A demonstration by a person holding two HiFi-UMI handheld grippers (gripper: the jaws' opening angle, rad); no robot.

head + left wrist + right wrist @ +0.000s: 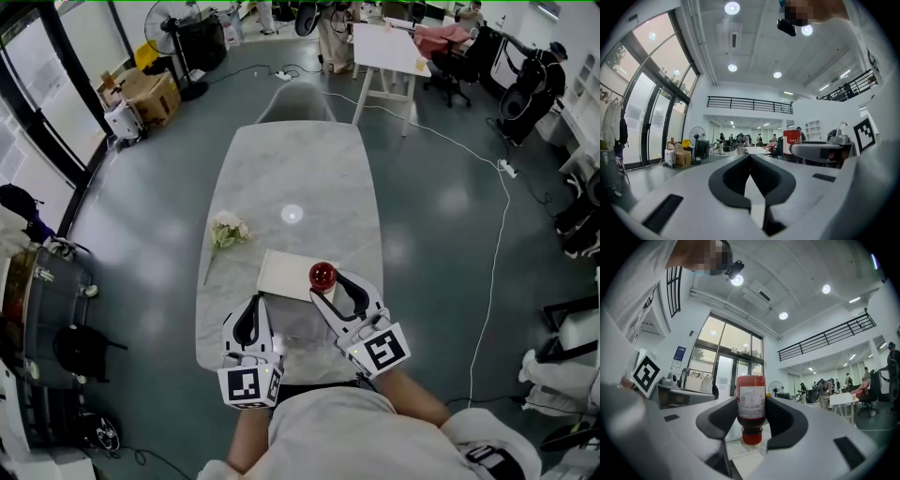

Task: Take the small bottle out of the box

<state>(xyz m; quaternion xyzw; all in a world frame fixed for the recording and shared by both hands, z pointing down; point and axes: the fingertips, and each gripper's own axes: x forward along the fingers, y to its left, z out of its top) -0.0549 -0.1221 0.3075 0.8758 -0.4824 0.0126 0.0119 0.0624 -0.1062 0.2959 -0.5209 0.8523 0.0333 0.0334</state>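
Right jaws: your right gripper is clamped on the small bottle, one jaw on each side of its labelled body.
Bottle: it is red and you hold it with its red cap pointing down. In the head view it shows over the right end of the white box. Whether the cap touches the box cannot be told.
Left jaws: your left gripper has its jaws together, with nothing between them.
Left gripper place: at your near end of the surface, just beside the right gripper and near the box's closer edge.
Box: flat, lying on the pale marble surface at your end.
Flowers: a small bunch lies on the surface, left of the box and apart from it.
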